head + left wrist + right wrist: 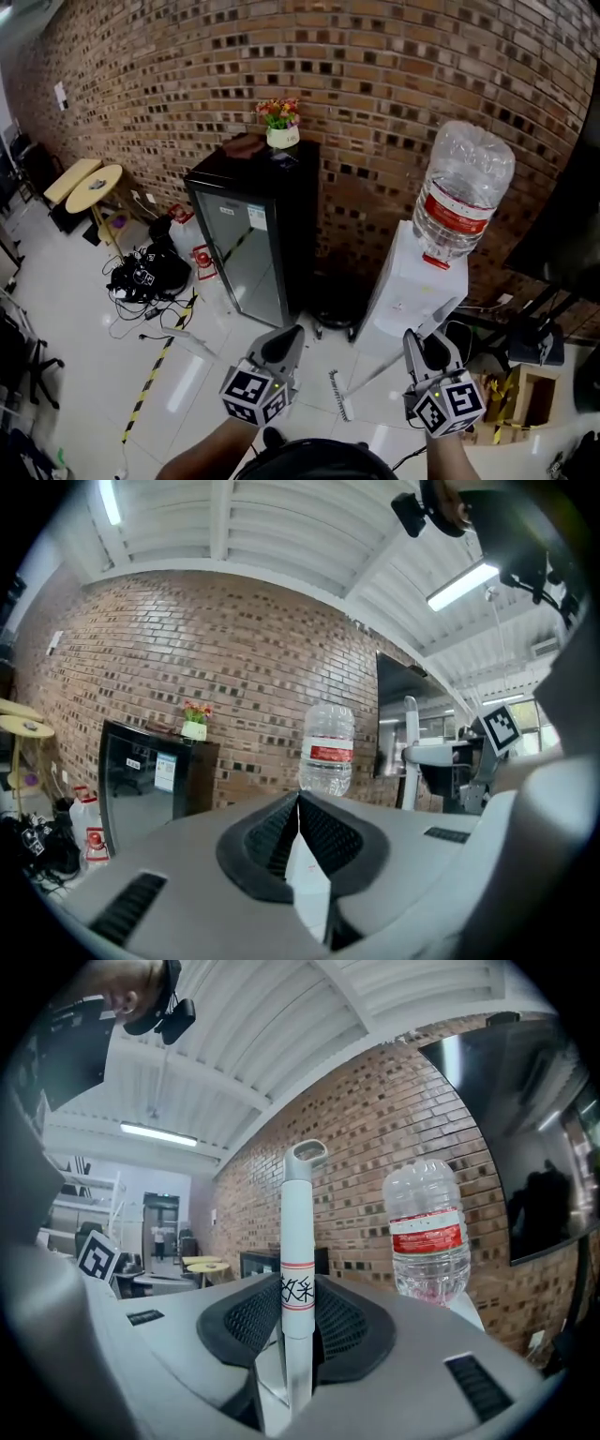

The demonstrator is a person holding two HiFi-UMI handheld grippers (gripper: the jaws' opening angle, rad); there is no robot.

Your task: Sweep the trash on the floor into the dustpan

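Observation:
My right gripper point(429, 351) point(298, 1321) is shut on a white handle point(302, 1232) that stands upright between its jaws and ends in a loop with a hole at the top. In the head view this handle point(380, 372) slants down to the left to a narrow toothed head point(338, 396) just above the white floor. My left gripper point(285, 341) point(298, 803) is shut with its jaws pressed together and nothing between them. It hangs left of the toothed head. I can make out no trash and no dustpan pan on the floor.
A black glass-door fridge point(253, 234) with a flower pot point(279, 127) stands at the brick wall. Right of it is a white water dispenser point(412, 291) with its bottle point(461, 192). Cables point(145, 272), yellow-black floor tape point(150, 380) and round tables point(89, 183) lie left; a cardboard box point(525, 394) is right.

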